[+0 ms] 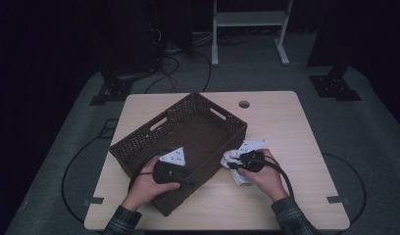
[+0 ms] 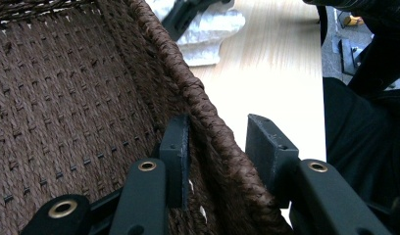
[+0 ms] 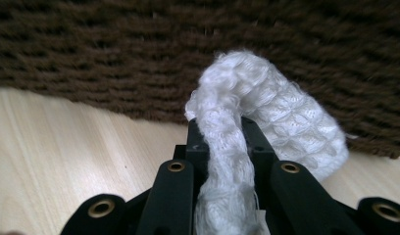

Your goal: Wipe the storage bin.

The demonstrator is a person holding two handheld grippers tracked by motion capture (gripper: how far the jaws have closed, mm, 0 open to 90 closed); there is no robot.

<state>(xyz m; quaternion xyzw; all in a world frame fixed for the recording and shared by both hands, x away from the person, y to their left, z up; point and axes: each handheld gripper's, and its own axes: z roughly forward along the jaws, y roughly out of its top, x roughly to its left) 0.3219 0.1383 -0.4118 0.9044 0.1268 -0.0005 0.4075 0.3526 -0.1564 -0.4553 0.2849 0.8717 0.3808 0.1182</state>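
High view: a brown woven basket (image 1: 188, 142) sits turned at an angle on the desk (image 1: 286, 117), its near corner toward the desk's front edge. The left gripper (image 1: 181, 171) is at the basket's near right wall, likely to steady it. The right gripper (image 1: 243, 160) sits just right of the basket, toward the front right of the desk, on a crumpled white cloth (image 1: 244, 149) that lies on the wood close beside the basket wall.

Left gripper view: the jaws straddle the basket's braided rim (image 2: 208, 112), one pad inside, one outside. The inner pad lies against the weave; the outer one appears to stand just clear, so I cannot tell whether the grip is firm. It looks like a hold to keep the basket from sliding.

Right gripper view: the jaws are closed on a bunched fold of the white cloth (image 3: 247, 122), which bulges above them, with the basket wall right behind, probably so the cloth can be lifted over the rim
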